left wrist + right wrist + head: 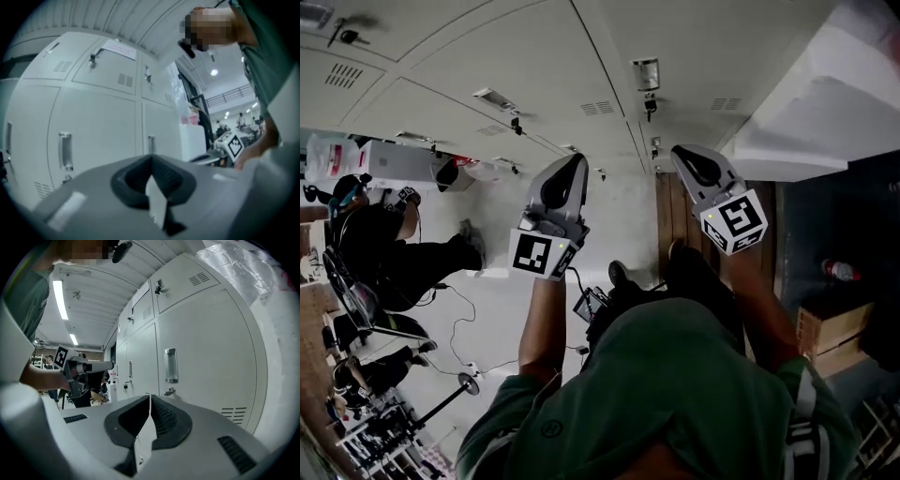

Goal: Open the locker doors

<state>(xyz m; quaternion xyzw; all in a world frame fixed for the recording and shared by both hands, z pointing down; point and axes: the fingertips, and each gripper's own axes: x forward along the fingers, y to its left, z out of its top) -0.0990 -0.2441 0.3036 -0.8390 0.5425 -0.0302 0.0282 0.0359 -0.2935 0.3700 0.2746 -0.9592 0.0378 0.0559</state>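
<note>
We are at the approach: every locker door (201,348) in view stands shut, ahead of both grippers. Our left gripper (151,158) and right gripper (149,397) hold their jaws pressed together, empty. Next, we judge, 1 must part around a handle (170,365) and pull. A seated person (384,246) sits well aside; nothing blocks us.

The floor (623,211) was pale grey, and a strip of brown wooden boards (667,211) ran along it. Thin black cables (459,305) lay on the floor near a person in dark clothes (394,248) who sat there. A brown cardboard box (832,330) stood in a dark corner. The white ceiling (98,301) had ridges, and two long lamps (59,298) shone on it. Far off, small round lamps (214,72) glowed and some people (240,120) stood about.
</note>
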